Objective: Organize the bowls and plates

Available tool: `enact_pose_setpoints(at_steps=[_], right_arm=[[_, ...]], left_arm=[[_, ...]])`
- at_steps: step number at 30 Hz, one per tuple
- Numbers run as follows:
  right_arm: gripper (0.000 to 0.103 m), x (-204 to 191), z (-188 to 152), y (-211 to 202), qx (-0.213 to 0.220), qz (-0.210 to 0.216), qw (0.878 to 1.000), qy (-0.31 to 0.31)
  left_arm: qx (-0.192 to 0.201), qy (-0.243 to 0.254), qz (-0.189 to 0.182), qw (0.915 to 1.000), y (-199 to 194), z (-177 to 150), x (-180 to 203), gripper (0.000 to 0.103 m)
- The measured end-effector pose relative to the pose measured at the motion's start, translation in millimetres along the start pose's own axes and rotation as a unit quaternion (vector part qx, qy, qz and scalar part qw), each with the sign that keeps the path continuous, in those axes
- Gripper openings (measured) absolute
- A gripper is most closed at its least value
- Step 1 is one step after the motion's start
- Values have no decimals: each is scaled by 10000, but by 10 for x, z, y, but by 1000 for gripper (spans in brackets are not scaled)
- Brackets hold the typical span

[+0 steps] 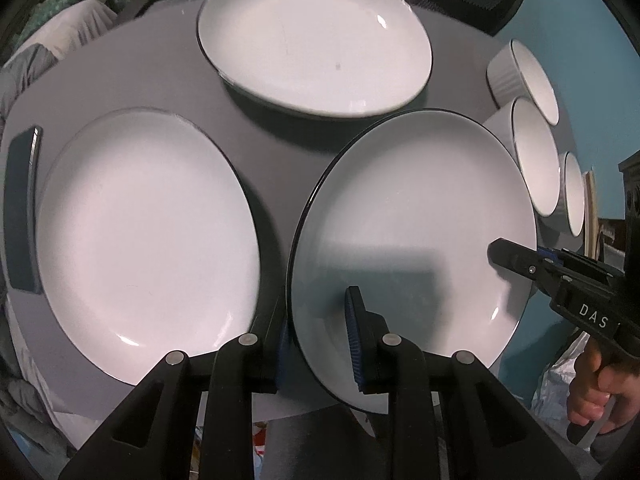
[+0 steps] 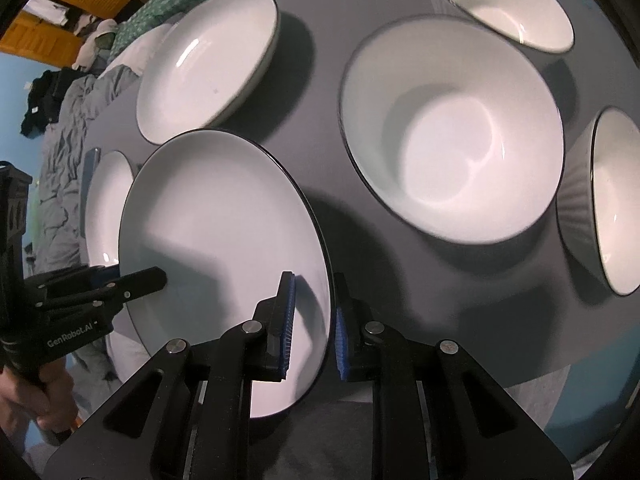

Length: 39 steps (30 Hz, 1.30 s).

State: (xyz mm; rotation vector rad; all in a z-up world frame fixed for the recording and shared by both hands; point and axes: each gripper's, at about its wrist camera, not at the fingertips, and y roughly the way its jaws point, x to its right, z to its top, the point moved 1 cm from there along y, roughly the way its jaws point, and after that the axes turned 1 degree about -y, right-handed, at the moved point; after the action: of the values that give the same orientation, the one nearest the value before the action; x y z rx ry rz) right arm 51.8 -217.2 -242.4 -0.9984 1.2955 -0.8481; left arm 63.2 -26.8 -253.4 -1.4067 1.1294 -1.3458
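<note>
Both grippers hold one white plate with a dark rim [image 1: 412, 208] just above the grey table [image 1: 256, 120], its shadow falling beneath it. My left gripper [image 1: 316, 340] is shut on the plate's near-left rim, one blue pad on top and one below. At the opposite rim my right gripper [image 1: 516, 260] is clamped on. In the right wrist view the same plate [image 2: 224, 216] sits between the right gripper [image 2: 314, 324] pads, with the left gripper [image 2: 148, 280] on its far edge.
A second flat plate [image 1: 148, 232] lies left, a deep plate [image 1: 312, 40] behind it. Three white ribbed bowls [image 2: 452, 128] [image 2: 504, 0] [image 2: 612, 200] stand to the right. A dark phone [image 1: 20, 212] lies at the table's left edge. A person's hand [image 1: 596, 396] grips the right handle.
</note>
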Motion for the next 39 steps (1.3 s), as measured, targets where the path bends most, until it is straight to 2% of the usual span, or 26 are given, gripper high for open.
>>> enact_pose_setpoints(at_steps=[7, 15, 22, 28, 33, 39], right_arm=[[18, -97, 229, -47, 88, -33, 9998, -153], [18, -337, 695, -25, 133, -15, 9989, -456], [18, -506, 1092, 64, 129, 26, 9976, -677], [18, -541, 1369, 185, 10, 52, 9972, -752], [18, -543, 1518, 289, -120, 73, 9967, -793], [18, -494, 1643, 391, -275, 154, 9972, -673]], left_arm=[[203, -83, 17, 9998, -186, 219, -143, 24], [464, -318, 83, 9984, -362, 608, -341, 24], [601, -465, 216, 9969, -351, 855, -436, 25], [567, -557, 331, 9963, -276, 1092, -626, 25], [479, -627, 457, 9958, -208, 1326, -607, 25], [366, -626, 642, 9953, -144, 1413, -604, 25]])
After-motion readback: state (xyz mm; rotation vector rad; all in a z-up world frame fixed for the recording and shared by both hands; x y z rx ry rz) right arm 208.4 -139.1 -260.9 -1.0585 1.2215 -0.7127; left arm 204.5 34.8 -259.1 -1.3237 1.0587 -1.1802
